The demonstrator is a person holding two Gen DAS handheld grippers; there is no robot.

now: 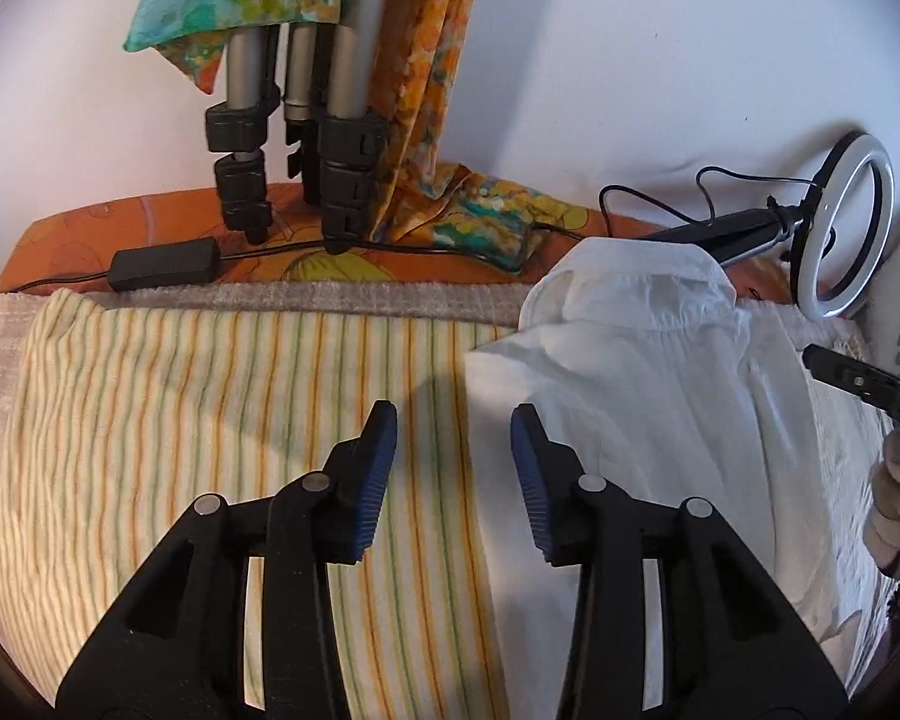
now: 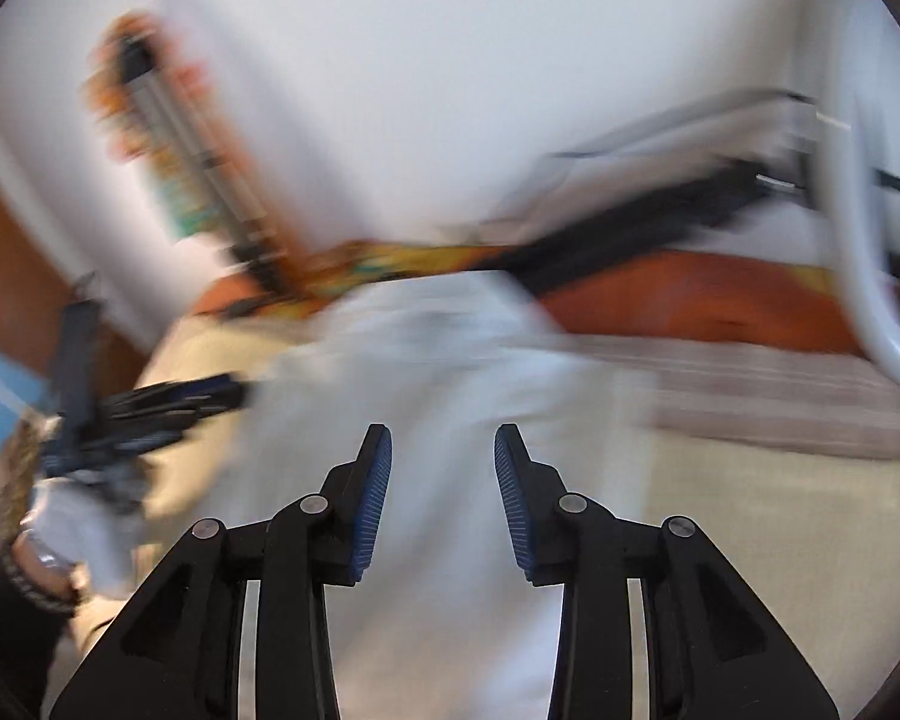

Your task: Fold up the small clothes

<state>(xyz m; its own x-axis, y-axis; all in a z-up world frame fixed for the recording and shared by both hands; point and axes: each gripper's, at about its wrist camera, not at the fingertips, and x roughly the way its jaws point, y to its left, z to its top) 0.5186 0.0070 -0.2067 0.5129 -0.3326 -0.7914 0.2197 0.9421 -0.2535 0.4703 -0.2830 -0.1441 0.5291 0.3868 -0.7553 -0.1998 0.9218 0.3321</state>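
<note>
A white garment [image 1: 648, 372] lies crumpled on a cream sheet with orange and green stripes [image 1: 210, 408]. My left gripper [image 1: 453, 420] hovers open over the garment's left edge, where it meets the striped sheet, with nothing between its blue pads. In the blurred right wrist view the same white garment [image 2: 450, 372] fills the middle, and my right gripper [image 2: 443, 441] stands open above it, holding nothing. The other gripper [image 2: 150, 408] and a gloved hand [image 2: 84, 516] show at the left there. The right gripper [image 1: 864, 387] and its gloved hand [image 1: 897, 498] appear at the left wrist view's right edge.
Tripod legs [image 1: 306, 138] draped with floral cloth [image 1: 426, 90] stand on an orange cover [image 1: 60, 240] at the back. A black power adapter [image 1: 165, 264] with its cable lies there too. A ring light [image 1: 846, 240] on a black arm rests at the back right, against a white wall.
</note>
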